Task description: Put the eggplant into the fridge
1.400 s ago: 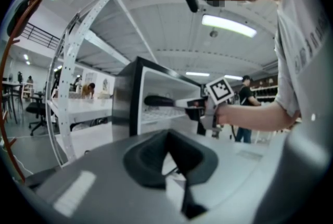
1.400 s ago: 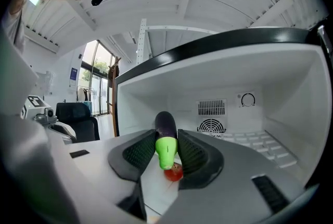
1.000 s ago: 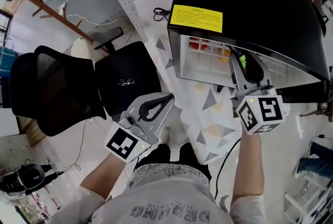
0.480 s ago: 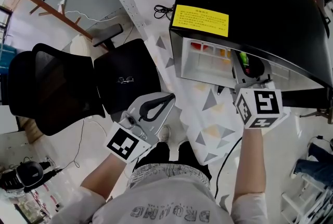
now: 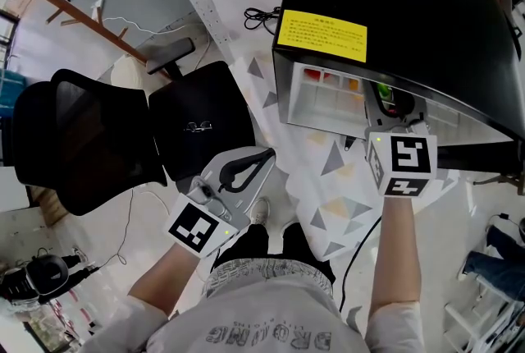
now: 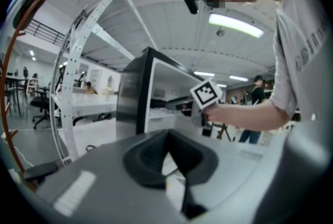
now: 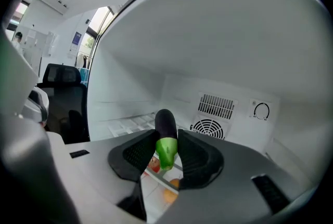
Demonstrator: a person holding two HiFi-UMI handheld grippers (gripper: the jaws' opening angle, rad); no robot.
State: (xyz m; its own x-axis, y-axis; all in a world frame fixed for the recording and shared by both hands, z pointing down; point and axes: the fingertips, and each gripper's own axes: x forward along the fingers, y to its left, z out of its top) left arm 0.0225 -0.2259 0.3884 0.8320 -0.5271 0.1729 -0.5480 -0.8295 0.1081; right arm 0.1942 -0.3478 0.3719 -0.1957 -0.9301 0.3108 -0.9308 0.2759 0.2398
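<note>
My right gripper [image 7: 166,146] had its fingers clamped on the eggplant [image 7: 165,123], with the green cap between the pads and the dark purple body poking out past the fingertips. Both were inside the open fridge [image 5: 394,6]. Its round vent grille [image 7: 209,128] lay beyond the fingertips, and a red item [image 7: 154,163] and an orange item [image 7: 169,195] lay below them. My left gripper [image 6: 167,137] sat outside the fridge, fingertips closed together with nothing between them.

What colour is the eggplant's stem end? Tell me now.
Bright green; the eggplant body is dark purple-black. Shows best in the right gripper view.
</note>
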